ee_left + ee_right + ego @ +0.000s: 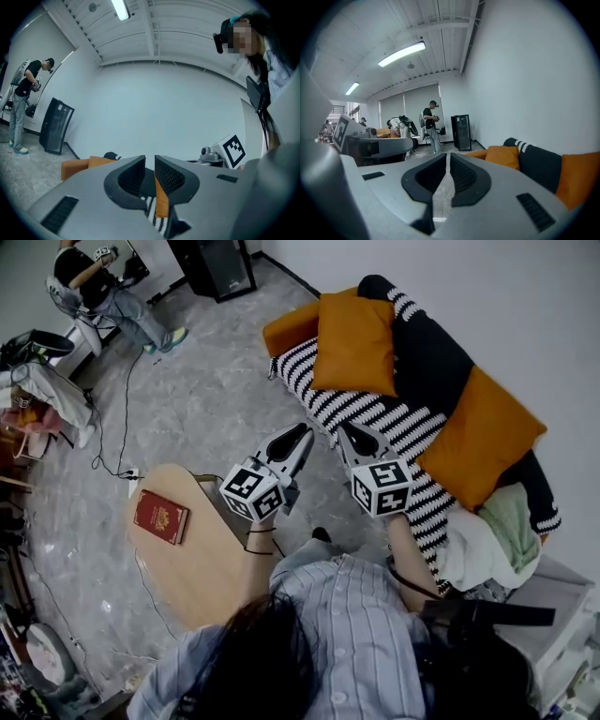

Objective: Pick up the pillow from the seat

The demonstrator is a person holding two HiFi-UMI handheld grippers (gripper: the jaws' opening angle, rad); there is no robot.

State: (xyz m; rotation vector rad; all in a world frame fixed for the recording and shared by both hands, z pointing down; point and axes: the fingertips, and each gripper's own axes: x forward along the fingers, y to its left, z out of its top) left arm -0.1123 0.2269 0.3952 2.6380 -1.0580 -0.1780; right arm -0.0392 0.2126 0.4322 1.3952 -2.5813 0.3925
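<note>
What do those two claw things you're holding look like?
The left gripper and right gripper are grey, with black ribbed jaws tapering to a point. Each carries a white cube with black square markers. The person wears a blue-and-white striped shirt.

Pillow [354, 345] on sofa [375, 418]; book [160, 517] on table [202, 568], left of sofa.

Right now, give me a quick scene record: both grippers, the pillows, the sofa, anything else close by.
left gripper: shut, nothing between the jaws
right gripper: shut, nothing between the jaws, beside the left one
sofa: black-and-white striped seat, dark back
far orange pillow: on the sofa, untouched
near orange pillow: on the sofa against the dark back, untouched
pale green cloth: at the sofa's near end
table: wooden, at the person's left
red book: lying flat on the table
</note>
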